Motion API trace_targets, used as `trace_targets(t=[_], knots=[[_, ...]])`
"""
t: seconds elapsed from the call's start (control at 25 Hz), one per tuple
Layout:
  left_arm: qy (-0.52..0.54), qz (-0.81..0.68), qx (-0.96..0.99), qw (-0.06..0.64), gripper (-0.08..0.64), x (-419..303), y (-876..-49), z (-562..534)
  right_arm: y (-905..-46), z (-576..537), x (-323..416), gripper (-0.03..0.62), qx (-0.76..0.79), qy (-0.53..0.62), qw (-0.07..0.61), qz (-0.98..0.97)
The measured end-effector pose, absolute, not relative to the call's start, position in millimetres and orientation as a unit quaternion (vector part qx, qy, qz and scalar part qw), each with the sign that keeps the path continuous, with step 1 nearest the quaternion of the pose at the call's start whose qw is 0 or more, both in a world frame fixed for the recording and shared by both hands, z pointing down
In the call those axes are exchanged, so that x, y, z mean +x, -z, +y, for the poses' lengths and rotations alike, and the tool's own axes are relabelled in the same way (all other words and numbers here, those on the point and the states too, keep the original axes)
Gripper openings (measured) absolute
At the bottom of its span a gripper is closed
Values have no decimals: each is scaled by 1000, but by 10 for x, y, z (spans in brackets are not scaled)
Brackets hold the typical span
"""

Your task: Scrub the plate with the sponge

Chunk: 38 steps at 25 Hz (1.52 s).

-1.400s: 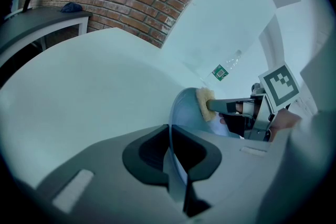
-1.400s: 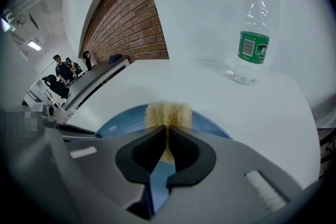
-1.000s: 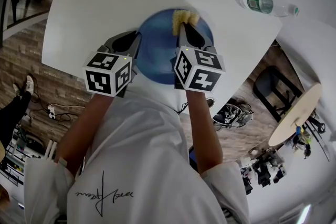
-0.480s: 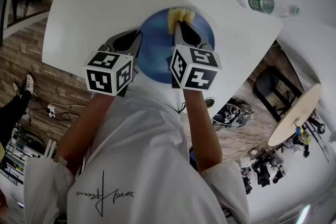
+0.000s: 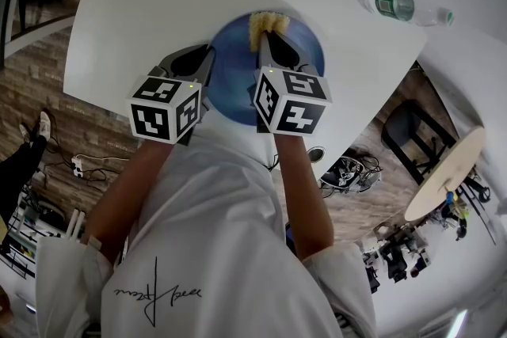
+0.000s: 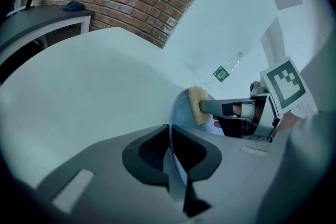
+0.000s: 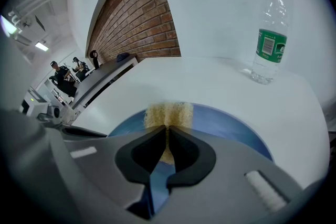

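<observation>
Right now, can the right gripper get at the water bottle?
Likely not to grasp it: the right gripper is shut on the sponge, over the plate. Nothing stands between it and the bottle, though.

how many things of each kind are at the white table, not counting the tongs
blue plate: 1
yellow sponge: 1
plastic water bottle: 1
total: 3
</observation>
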<state>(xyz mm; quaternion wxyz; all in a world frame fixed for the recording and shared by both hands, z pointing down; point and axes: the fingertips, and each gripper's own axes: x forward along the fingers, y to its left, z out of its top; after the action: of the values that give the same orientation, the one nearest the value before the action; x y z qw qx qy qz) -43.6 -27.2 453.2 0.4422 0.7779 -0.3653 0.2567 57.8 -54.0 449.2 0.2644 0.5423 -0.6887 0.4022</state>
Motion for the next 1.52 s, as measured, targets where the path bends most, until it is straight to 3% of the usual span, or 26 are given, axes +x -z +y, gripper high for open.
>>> trace_targets(t=[1.52], knots=[[-245, -375, 775, 445, 31, -463, -4523, -280, -4541, -146, -27, 25, 471, -439, 273, -715]])
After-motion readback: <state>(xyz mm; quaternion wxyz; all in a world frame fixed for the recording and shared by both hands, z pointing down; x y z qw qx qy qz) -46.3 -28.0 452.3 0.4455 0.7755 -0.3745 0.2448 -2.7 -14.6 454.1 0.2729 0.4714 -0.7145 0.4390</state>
